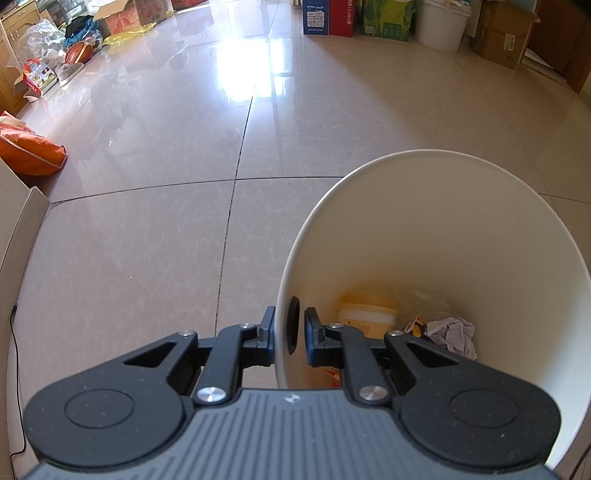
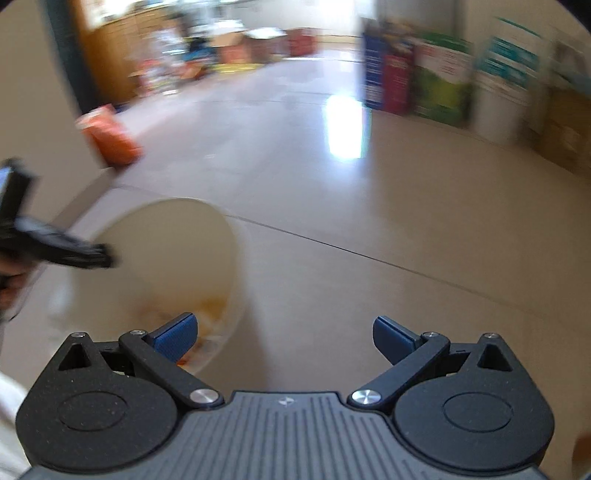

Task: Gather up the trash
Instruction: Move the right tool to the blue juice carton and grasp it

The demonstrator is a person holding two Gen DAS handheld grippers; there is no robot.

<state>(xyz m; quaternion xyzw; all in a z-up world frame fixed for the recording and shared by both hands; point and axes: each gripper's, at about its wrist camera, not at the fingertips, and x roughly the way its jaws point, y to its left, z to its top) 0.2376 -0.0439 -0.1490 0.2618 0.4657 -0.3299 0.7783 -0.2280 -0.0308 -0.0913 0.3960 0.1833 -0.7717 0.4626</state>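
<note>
My left gripper (image 1: 290,332) is shut on the near left rim of a white bin (image 1: 443,229), one finger outside the wall and one inside. At the bin's bottom lie a yellow tub (image 1: 367,317), crumpled pale paper (image 1: 452,332) and clear plastic wrap (image 1: 421,299). In the blurred right wrist view the same white bin (image 2: 177,243) sits at lower left, with the left gripper (image 2: 99,254) reaching in from the left edge onto its rim. My right gripper (image 2: 284,338) stands wide open above the floor beside the bin, with nothing between its blue pads.
A glossy tiled floor (image 1: 166,221) stretches ahead. An orange bag (image 1: 29,151) lies at the left, a basketball (image 1: 78,52) and clutter beyond it. Boxes (image 1: 328,16) and a white bucket (image 1: 441,24) line the far wall. A cable (image 1: 14,350) runs along the left edge.
</note>
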